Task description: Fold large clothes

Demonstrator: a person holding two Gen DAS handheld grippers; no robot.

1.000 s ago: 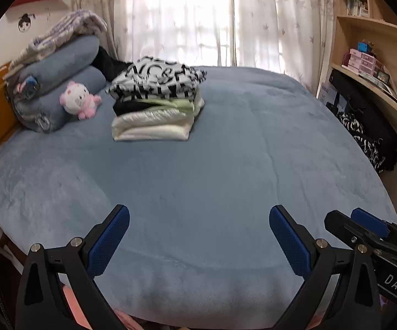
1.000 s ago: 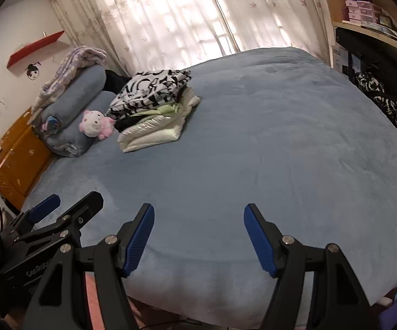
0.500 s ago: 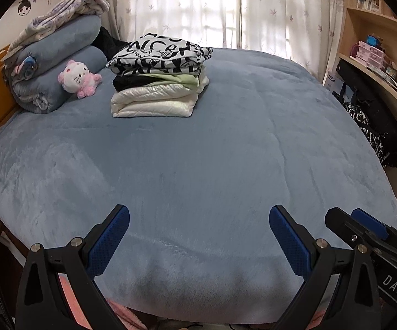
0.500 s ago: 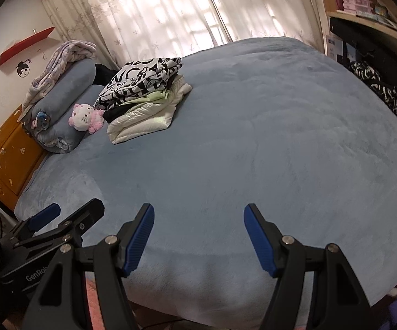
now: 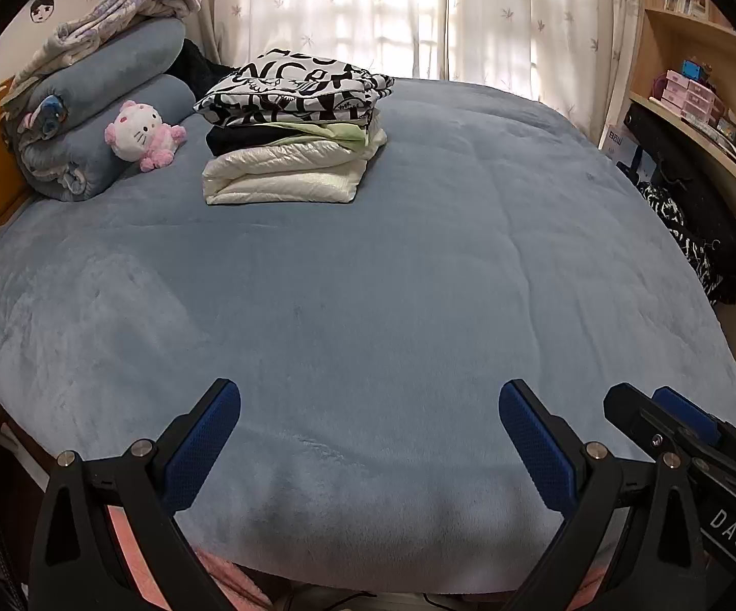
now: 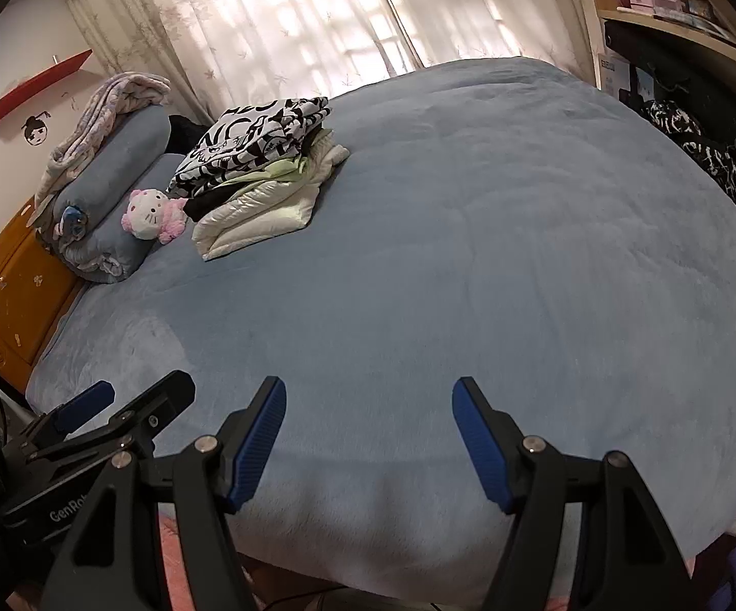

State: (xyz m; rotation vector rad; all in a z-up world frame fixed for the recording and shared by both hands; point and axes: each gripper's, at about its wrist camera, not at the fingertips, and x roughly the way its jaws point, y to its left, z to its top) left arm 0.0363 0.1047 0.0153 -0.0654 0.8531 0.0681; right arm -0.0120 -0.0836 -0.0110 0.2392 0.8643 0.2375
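— Hovering over the near edge of the blue blanket (image 5: pixel 368 280), the left gripper (image 5: pixel 368 433) and right gripper (image 6: pixel 368 427) both gape, holding nothing.
— And the clothes?
— A folded stack (image 5: pixel 291 142) sits far off beside the plush kitten (image 5: pixel 141 135).
— So we're between garments; next, fetch an unfolded one.

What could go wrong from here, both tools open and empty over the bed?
1. No unfolded garment lies on the blue plush blanket; the open left tool or right tool might pinch it instead.
2. The stack of folded clothes, black-and-white printed top uppermost, looks tall and uneven; a nudge may topple it toward the pink-and-white plush toy.
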